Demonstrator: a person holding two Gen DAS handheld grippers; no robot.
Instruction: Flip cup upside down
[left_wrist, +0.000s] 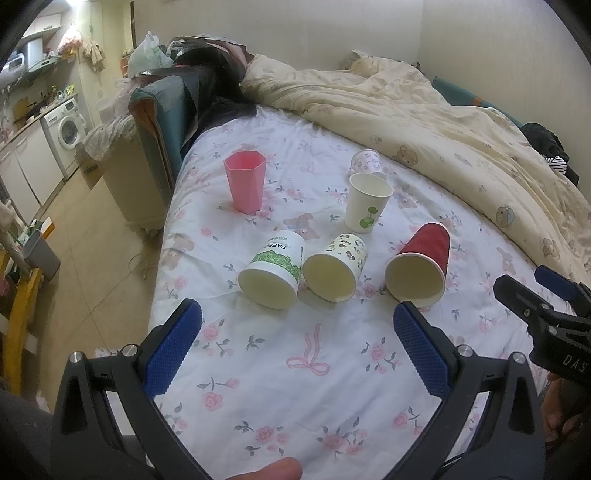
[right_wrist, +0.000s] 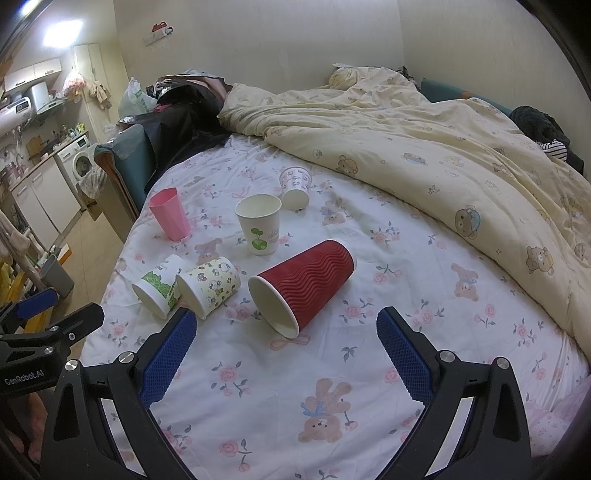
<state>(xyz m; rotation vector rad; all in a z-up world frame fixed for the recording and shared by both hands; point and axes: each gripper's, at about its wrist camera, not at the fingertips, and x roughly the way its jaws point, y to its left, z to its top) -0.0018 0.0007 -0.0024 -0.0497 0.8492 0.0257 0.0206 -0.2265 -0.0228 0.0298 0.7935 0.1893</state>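
Observation:
Several cups are on the floral bed sheet (left_wrist: 295, 369). A pink plastic cup (left_wrist: 244, 181) and a white paper cup with a green sprout (left_wrist: 367, 202) stand upright. A red ribbed cup (left_wrist: 421, 269), a cartoon-print cup (left_wrist: 336, 266), a green-leaf paper cup (left_wrist: 273, 273) and a small pink-print cup (left_wrist: 365, 161) lie on their sides. My left gripper (left_wrist: 297, 319) is open and empty, just in front of the lying cups. My right gripper (right_wrist: 286, 326) is open and empty, close in front of the red cup's (right_wrist: 303, 284) mouth.
A cream bear-print duvet (right_wrist: 424, 155) is bunched along the back and right of the bed. Dark clothes and bags (right_wrist: 177, 110) pile up at the far left corner. The bed's left edge drops to a tiled floor (left_wrist: 92, 240) with a washing machine (left_wrist: 70, 129).

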